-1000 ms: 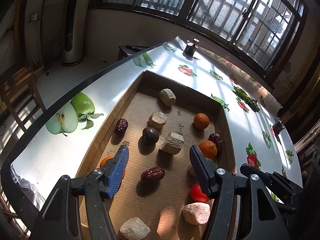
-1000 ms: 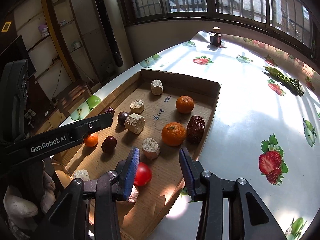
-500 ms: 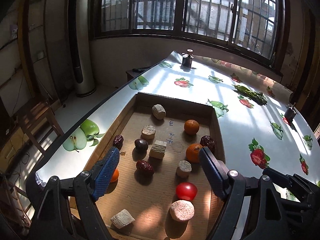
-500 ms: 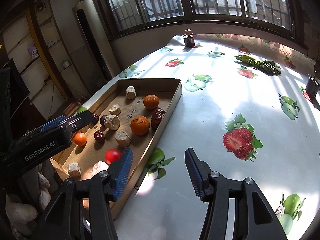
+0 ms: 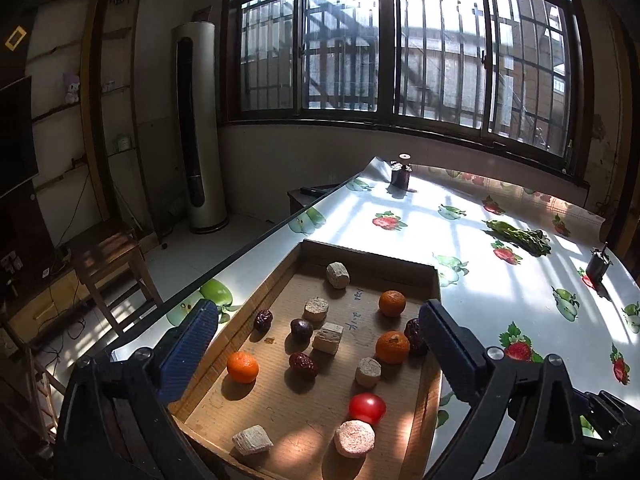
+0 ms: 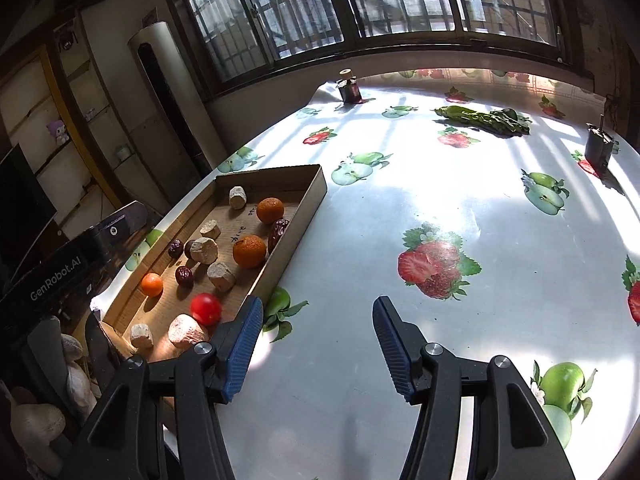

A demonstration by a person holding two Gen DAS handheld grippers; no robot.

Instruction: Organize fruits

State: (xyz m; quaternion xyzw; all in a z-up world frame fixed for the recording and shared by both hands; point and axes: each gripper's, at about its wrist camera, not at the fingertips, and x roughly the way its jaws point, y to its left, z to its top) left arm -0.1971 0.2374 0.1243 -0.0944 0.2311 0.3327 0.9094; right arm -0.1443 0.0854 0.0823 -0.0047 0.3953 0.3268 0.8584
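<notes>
On the fruit-print table [image 6: 400, 208], every fruit lies inside the cardboard tray [image 5: 368, 262]: three oranges [image 5: 392, 346], dark dates [image 5: 303, 365] and a red tomato [image 5: 367, 408], mixed among pale blocks [image 5: 327, 337] with no clear grouping; whether sorting is due or finished, I cannot tell. Left gripper [image 5: 316, 348] and right gripper [image 6: 318, 344] both hang spread apart, holding nothing; the right is over bare table beside the tray.

1. Left gripper [image 5: 316, 332]: black plastic frame, two angled arms, silver round screw heads at the pivots.
2. Left fingers [image 5: 188, 350]: blue ribbed pads on the inner faces.
3. Right gripper [image 6: 318, 340]: identical black frame, silver screws, blue ribbed pads.
4. Marking: white "GenRobot.AI" lettering on the left gripper's black body, seen from the right wrist view.
</notes>
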